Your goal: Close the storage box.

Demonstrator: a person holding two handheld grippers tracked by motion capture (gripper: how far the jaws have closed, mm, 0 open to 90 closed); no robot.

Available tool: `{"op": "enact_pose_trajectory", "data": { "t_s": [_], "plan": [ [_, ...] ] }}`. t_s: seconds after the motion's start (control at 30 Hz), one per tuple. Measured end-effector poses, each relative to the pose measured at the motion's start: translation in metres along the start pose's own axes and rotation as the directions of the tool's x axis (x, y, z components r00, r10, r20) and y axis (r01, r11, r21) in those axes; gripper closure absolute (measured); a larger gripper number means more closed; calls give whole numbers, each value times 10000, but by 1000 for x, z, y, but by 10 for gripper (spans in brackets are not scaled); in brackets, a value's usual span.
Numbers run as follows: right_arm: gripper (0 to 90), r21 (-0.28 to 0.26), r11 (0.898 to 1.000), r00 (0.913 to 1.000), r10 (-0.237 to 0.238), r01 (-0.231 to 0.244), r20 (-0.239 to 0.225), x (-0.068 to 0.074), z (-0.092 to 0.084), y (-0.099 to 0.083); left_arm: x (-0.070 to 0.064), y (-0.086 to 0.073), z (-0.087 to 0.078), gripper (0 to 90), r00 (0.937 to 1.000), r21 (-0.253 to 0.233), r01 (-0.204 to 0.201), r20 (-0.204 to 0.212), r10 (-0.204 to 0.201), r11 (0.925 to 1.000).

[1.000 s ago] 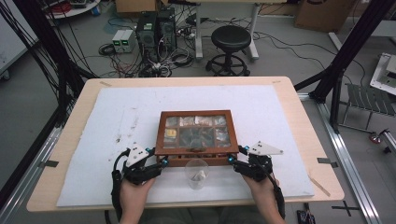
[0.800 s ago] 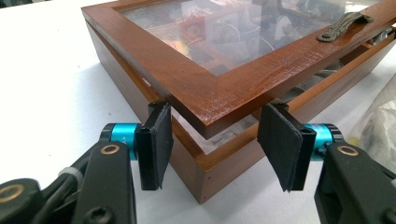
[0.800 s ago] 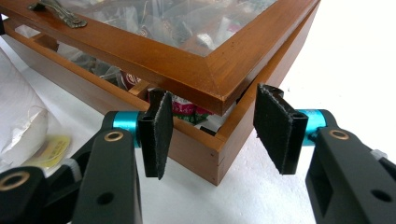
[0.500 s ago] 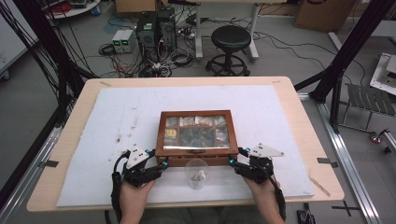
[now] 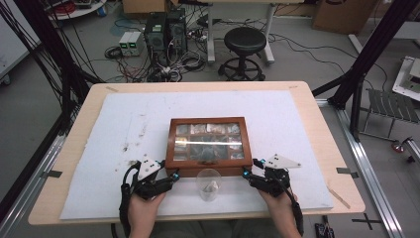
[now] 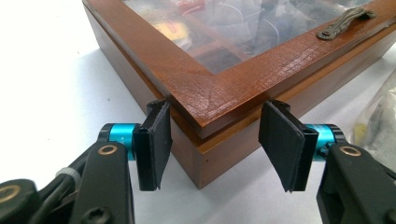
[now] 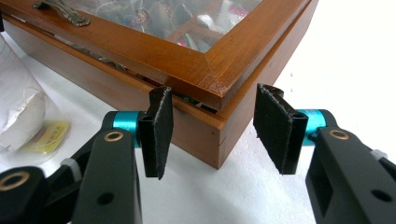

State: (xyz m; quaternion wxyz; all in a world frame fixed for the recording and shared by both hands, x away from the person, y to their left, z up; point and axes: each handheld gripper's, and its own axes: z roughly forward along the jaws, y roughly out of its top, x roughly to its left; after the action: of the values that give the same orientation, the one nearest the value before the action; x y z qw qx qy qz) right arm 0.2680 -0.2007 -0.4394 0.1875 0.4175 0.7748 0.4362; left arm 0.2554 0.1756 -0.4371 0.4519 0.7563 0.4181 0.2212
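The wooden box (image 5: 208, 145) with its glass lid sits on the white mat (image 5: 109, 129), a little toward the table's near edge and about midway between its left and right edges. A brass handle (image 6: 344, 21) lies on the lid's front rail. In your right gripper view the lid stands slightly lifted off the base at the near right corner, with a dark gap under it. Just in front of the box, a clear plastic cup (image 5: 208, 184) stands on the mat with something pale inside. Your left gripper (image 6: 212, 142) has its jaws spread to either side of the box's near left corner. Your right gripper (image 7: 212, 135) is likewise spread, straddling the near right corner. Neither is pinching anything.
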Motion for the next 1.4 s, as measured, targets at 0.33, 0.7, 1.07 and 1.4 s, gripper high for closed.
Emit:
{"op": "enact_pose_trajectory", "data": {
  "t_s": [0.33, 0.7, 1.07, 1.4],
  "plan": [
    [472, 135, 9999, 10000, 56, -55, -55, -1, 1, -3, 2, -2, 1, 416, 9998, 274, 163, 93, -166, 9995],
    [380, 31, 9999, 9999, 168, -168, -18, -8, -16, -2, 5, -2, -11, 371, 9993, 79, 255, 265, -257, 9996],
    [261, -1293, 9910, 9990, 313, -353, -328, -29, -43, 20, 20, 22, -35, 196, 9973, -1391, 414, 667, -323, 9894],
    [230, -1979, 9793, 9950, -601, 434, -793, -31, -40, 54, 37, 54, -43, 188, 9978, -2500, 340, 641, -185, 9676]
  ]
}}
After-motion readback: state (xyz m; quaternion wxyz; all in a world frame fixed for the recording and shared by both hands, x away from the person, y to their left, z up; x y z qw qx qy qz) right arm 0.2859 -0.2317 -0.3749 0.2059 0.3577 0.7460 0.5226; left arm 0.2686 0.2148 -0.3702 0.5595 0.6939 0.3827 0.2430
